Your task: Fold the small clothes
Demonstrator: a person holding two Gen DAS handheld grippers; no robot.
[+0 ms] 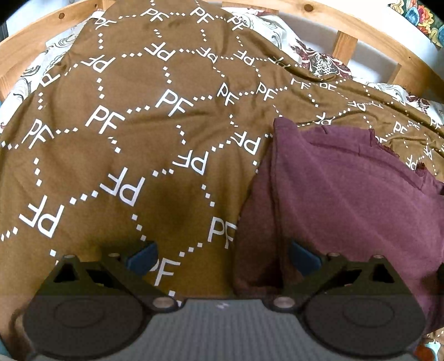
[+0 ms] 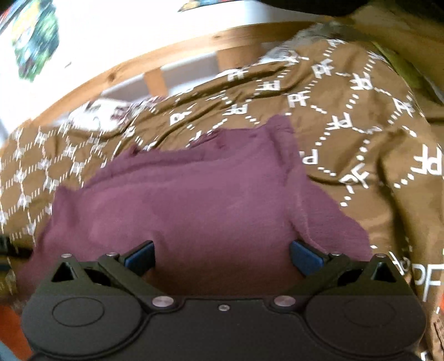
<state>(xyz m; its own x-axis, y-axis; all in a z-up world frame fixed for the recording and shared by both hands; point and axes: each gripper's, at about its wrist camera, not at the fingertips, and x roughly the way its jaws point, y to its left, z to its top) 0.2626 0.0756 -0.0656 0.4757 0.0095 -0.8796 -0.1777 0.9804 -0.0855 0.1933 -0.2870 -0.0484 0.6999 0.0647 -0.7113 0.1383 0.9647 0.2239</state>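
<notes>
A maroon garment (image 1: 347,194) lies in a folded heap on a brown bedspread (image 1: 144,116) printed with white "PF" letters. In the left wrist view it fills the right side. My left gripper (image 1: 223,257) is open and empty, just above the garment's left edge, with one blue pad over the spread and the other over the cloth. In the right wrist view the garment (image 2: 194,194) fills the middle. My right gripper (image 2: 222,257) is open and empty, low over the garment's near part. This view is motion-blurred.
A wooden bed rail (image 1: 369,25) with slats runs along the far edge, and shows in the right wrist view (image 2: 166,52) too. A floral sheet (image 1: 319,59) peeks out beyond the spread. The spread (image 2: 360,111) lies rumpled around the garment.
</notes>
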